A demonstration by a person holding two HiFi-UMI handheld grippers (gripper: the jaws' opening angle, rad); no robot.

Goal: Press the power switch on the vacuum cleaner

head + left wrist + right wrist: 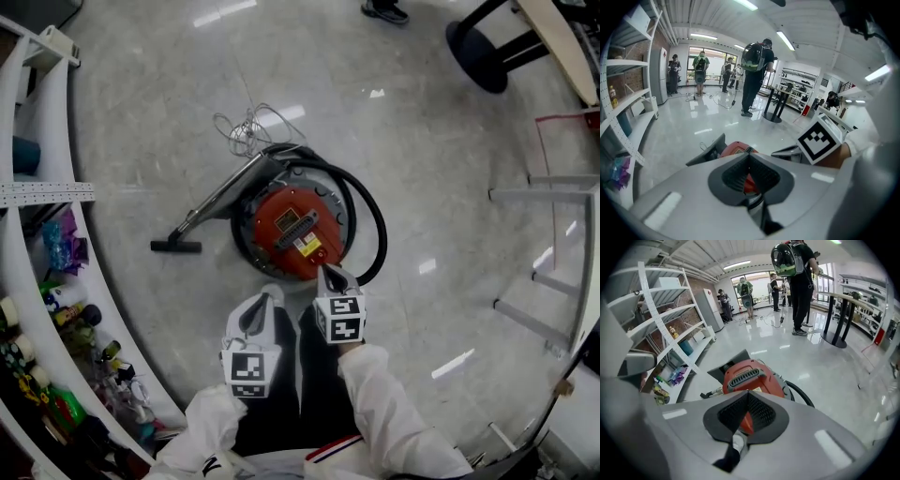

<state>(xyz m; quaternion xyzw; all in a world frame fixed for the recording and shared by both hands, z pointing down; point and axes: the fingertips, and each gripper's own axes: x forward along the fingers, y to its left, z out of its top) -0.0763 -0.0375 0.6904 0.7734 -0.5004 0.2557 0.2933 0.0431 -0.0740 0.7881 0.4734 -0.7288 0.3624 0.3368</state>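
The red canister vacuum cleaner [292, 228] stands on the pale floor, ringed by its black hose [375, 225]. Its wand runs left to a floor nozzle [176, 246], and the cord [248, 127] lies coiled behind it. My right gripper [329, 274] is shut, its tips at the canister's near edge beside a yellow label [307, 246]. My left gripper [266, 298] is also shut and hangs just short of the canister. The red body [749, 376] fills the right gripper view above the closed tips [747, 397]. The left gripper view shows it [736, 148] beyond the closed tips [749, 158]. I cannot make out the switch.
Curved white shelves [73, 281] with bottles line the left. A black stool base [480, 54] stands at the back right, and a metal rack [553, 248] at the right. A person with a green backpack [794, 268] stands beyond the vacuum, with others farther off.
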